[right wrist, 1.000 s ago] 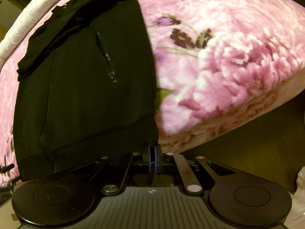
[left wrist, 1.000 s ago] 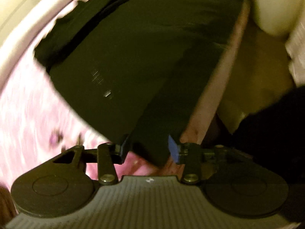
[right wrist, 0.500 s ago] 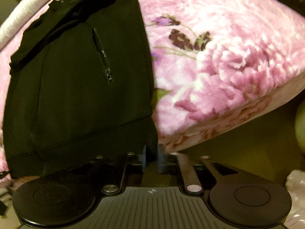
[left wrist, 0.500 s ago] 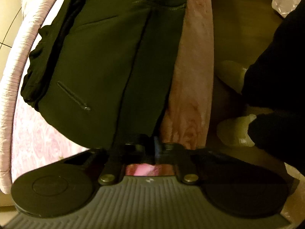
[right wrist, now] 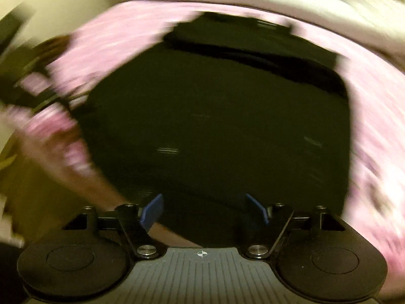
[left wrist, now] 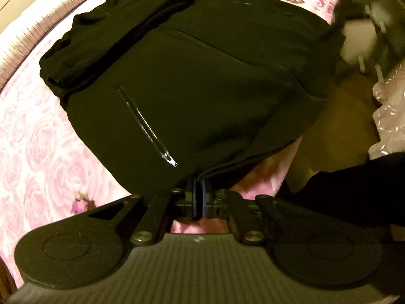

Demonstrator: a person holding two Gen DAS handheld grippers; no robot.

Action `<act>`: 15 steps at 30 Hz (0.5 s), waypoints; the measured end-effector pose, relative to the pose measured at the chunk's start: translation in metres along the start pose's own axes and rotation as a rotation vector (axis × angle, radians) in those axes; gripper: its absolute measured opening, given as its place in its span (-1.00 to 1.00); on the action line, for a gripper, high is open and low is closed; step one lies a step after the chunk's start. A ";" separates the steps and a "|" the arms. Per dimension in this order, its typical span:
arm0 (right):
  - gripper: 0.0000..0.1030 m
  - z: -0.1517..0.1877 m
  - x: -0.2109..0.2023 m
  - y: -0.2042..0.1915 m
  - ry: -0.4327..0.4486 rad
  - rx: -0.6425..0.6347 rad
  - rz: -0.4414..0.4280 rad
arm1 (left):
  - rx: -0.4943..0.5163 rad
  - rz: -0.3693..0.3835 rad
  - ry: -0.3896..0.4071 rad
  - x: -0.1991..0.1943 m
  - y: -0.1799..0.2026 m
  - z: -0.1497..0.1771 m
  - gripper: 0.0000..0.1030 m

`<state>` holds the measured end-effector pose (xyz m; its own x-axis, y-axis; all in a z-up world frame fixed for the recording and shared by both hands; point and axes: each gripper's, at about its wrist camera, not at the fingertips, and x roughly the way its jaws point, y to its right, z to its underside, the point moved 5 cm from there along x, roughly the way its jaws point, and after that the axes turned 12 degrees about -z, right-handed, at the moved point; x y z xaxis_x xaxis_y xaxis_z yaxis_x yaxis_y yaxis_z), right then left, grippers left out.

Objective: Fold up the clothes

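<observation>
The black jacket (left wrist: pixel 202 88) lies spread on the pink flowered blanket (left wrist: pixel 33 139), its hem hanging over the bed's edge at about 5 o'clock, and we judge it soft, thick and fairly heavy, so it should sag and is best gripped at the ribbed hem or a corner. Our left gripper (left wrist: pixel 198 197) is pressed together, pinching the hem at 6 o'clock. Our right gripper (right wrist: pixel 203 209) is spread wide above the cloth, its view badly blurred.
</observation>
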<state>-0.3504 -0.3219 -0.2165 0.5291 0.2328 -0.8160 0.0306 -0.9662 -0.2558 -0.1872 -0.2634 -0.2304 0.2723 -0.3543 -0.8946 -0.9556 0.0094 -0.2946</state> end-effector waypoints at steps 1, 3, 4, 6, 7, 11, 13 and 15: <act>0.47 -0.004 0.012 -0.015 -0.008 -0.059 -0.035 | 0.003 0.006 -0.001 0.001 -0.001 -0.001 -0.93; 0.46 -0.010 0.034 -0.037 -0.011 -0.148 -0.076 | 0.015 0.016 -0.002 0.002 -0.002 -0.003 -0.93; 0.46 -0.013 0.045 -0.048 -0.010 -0.190 -0.094 | 0.018 0.021 -0.003 0.003 -0.002 -0.003 -0.93; 0.24 -0.019 0.066 -0.065 -0.012 -0.261 -0.117 | 0.031 0.026 0.000 0.003 -0.001 -0.002 -0.93; 0.11 -0.022 0.076 -0.069 -0.026 -0.286 -0.107 | 0.041 0.028 0.002 0.003 0.000 -0.001 -0.93; -0.90 -0.027 0.103 -0.063 -0.085 -0.276 -0.096 | 0.102 0.019 0.013 0.002 0.008 0.003 -0.90; -0.92 -0.033 0.101 -0.054 -0.095 -0.230 -0.123 | 0.146 -0.022 0.023 0.000 0.014 0.005 -0.74; -0.93 -0.038 0.095 -0.049 -0.103 -0.223 -0.144 | 0.197 -0.054 0.040 -0.003 0.024 0.007 -0.38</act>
<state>-0.2696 -0.2568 -0.2614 0.4175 0.3683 -0.8307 0.2909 -0.9202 -0.2617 -0.2103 -0.2558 -0.2372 0.3139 -0.3964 -0.8628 -0.8980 0.1712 -0.4053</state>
